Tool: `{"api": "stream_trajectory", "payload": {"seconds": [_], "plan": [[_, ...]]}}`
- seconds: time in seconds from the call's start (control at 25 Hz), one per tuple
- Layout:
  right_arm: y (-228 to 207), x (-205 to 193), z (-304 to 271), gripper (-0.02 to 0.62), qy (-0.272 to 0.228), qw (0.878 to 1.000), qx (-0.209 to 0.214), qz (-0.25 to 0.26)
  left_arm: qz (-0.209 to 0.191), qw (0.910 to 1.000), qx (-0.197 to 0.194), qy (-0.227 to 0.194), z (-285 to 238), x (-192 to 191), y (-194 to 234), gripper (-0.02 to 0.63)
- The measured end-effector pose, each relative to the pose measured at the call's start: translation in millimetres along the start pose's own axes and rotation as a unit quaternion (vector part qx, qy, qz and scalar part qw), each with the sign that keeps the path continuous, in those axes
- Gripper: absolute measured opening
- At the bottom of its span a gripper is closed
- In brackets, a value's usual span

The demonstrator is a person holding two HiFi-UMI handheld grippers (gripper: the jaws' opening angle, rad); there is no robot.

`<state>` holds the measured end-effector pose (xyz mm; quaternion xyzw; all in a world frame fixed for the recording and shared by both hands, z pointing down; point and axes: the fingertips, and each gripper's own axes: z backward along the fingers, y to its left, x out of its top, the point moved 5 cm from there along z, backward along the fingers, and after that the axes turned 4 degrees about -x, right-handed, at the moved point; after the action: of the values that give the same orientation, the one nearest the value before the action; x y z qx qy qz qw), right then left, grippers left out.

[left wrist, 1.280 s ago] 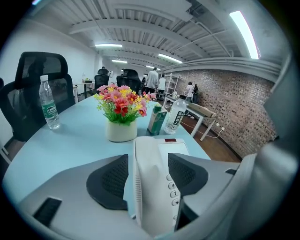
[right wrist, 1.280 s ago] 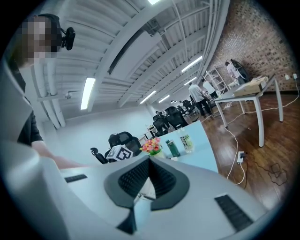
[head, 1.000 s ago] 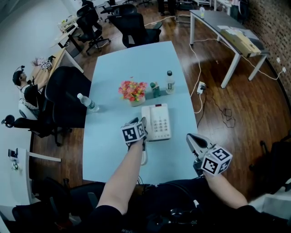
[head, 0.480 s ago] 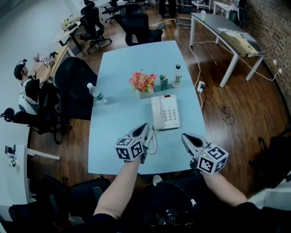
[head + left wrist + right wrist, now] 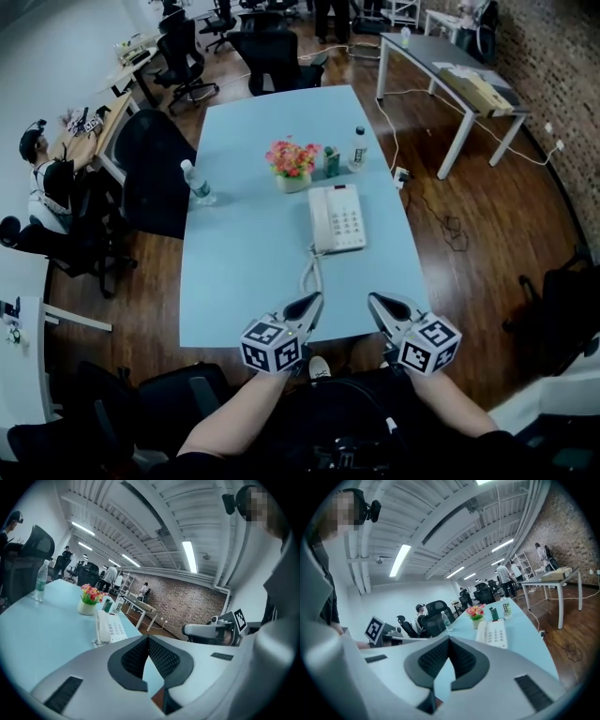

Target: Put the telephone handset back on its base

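The white telephone (image 5: pixel 343 217) lies on the light blue table (image 5: pixel 244 253), and its handset (image 5: pixel 320 221) rests in the cradle on the phone's left side. A coiled cord (image 5: pixel 310 273) runs from it toward the near edge. My left gripper (image 5: pixel 312 301) hovers at the table's near edge, shut with nothing between its jaws. My right gripper (image 5: pixel 377 301) hovers beside it, also shut and empty. In the left gripper view the phone (image 5: pixel 106 627) sits well ahead of the closed left gripper (image 5: pixel 148 640). The right gripper view shows the phone (image 5: pixel 494 633) beyond the closed right gripper (image 5: pixel 449 640).
Behind the phone stand a pot of flowers (image 5: pixel 293 162), a green can (image 5: pixel 331 161) and a water bottle (image 5: pixel 357 148). Another bottle (image 5: pixel 197 184) stands at the table's left edge. Office chairs (image 5: pixel 150 178) flank the left side. A second table (image 5: pixel 450 80) and floor cables (image 5: pixel 441 225) lie to the right.
The left gripper has drawn back from the phone's handset to the table's near edge, leaving the handset on the base. The right gripper has shifted slightly inward.
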<state>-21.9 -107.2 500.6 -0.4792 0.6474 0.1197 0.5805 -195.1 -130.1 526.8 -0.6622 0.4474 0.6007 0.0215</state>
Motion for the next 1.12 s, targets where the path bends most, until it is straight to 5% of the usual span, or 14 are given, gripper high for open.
{"api": "stream_trajectory", "payload": {"seconds": [0.16,0.32,0.72,1.12], "plan": [[3,1,20,0.014,-0.005,1.000,0.007,0.015,0.049,0.9985,0.025,-0.004,6,-23,-17,0.000],[4,-2,53,0.014,0.005,0.999,0.024,0.039,0.058,0.9973,0.036,-0.027,11,-36,-49,0.000],[-10,-28,142,0.014,0.026,0.998,0.040,0.047,0.007,0.9965,0.028,-0.079,9,-57,-175,0.000],[-6,-48,212,0.014,0.014,0.997,0.053,0.051,-0.007,0.9961,0.047,-0.074,12,-84,-229,0.000]]}}
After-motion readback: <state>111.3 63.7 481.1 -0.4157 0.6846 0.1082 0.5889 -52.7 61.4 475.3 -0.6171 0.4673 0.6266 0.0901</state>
